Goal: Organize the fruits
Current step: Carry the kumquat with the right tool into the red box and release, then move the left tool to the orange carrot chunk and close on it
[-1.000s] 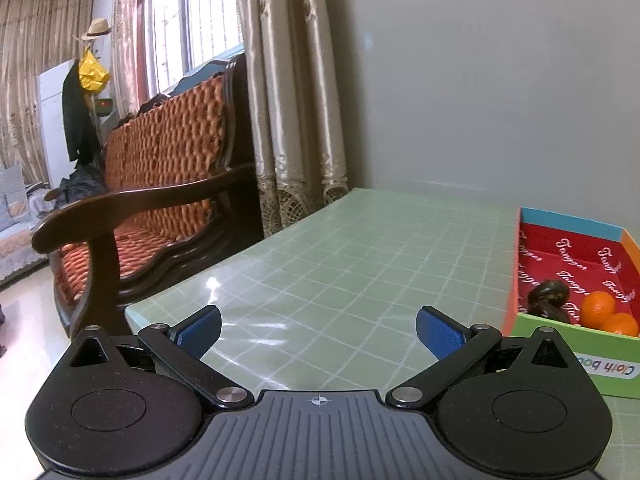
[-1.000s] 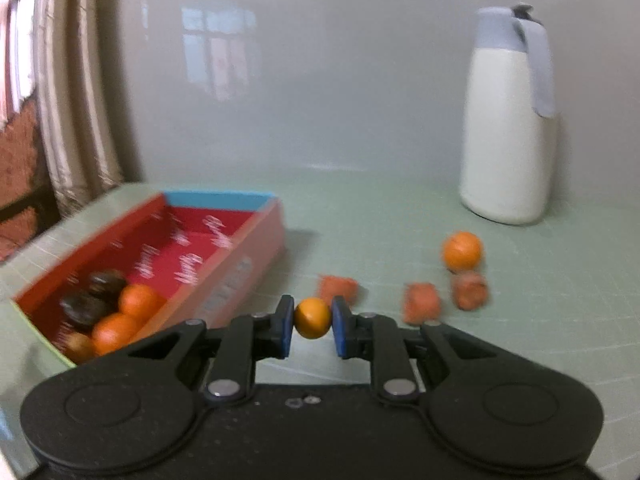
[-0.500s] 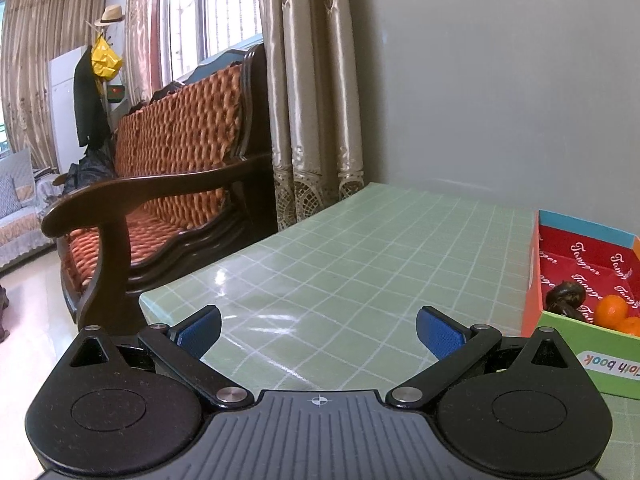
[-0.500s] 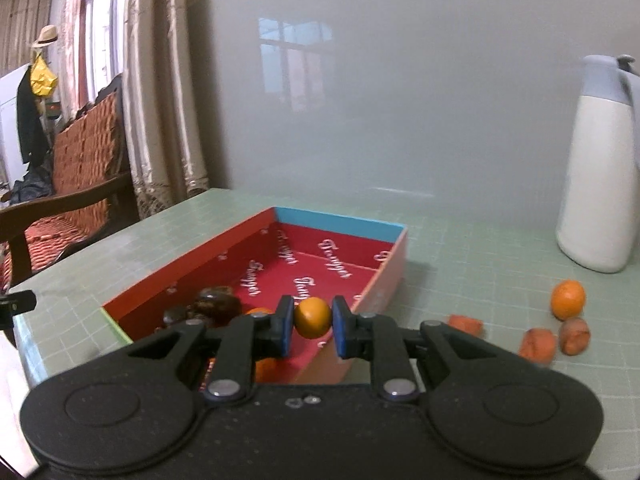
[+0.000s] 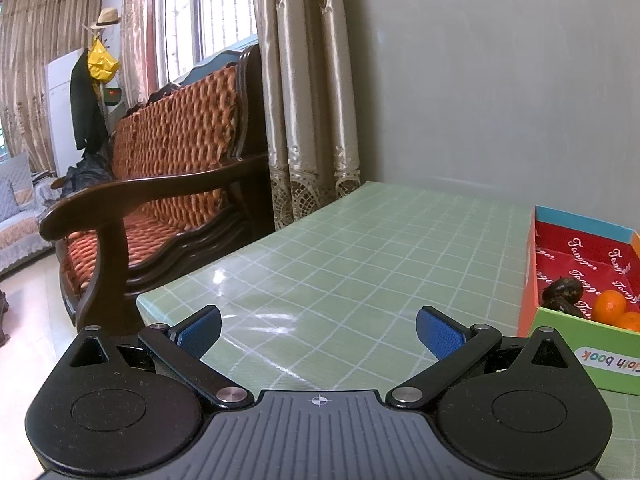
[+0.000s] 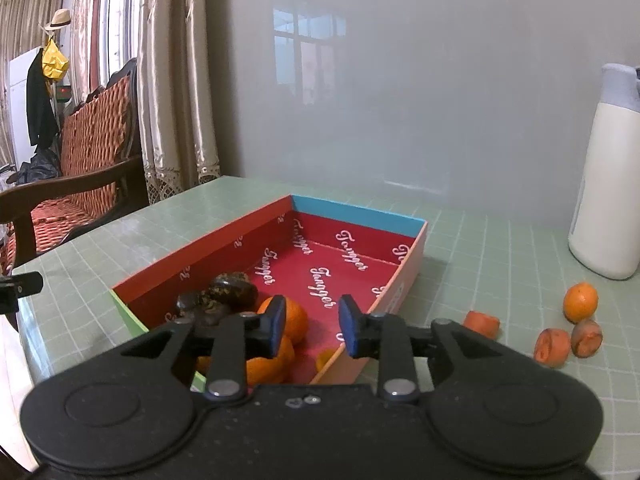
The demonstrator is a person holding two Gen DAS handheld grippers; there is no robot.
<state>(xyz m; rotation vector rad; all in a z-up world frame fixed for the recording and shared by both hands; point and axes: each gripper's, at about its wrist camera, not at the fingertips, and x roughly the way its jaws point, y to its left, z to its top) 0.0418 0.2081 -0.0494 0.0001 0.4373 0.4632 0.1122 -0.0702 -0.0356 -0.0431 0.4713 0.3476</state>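
Green table [image 5: 360, 264], bare between its edge and box [image 5: 532, 264]

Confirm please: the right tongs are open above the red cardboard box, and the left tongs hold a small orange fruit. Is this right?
One part is wrong. The left tongs hold nothing; the left wrist view shows them open over the green checked table. The right tongs are indeed open above the red cardboard box.

Plenty of bare bench [image 5: 352, 264] at 12 o'clock of the left tongs [image 5: 318, 326], box wall [image 5: 530, 264] blocks at 3. For the right tongs [image 6: 312, 326], far half of the box [image 6: 356, 210] is open; fruit pile [image 6: 276, 340] crowds 9, jug [image 6: 608, 184] stands at 2.
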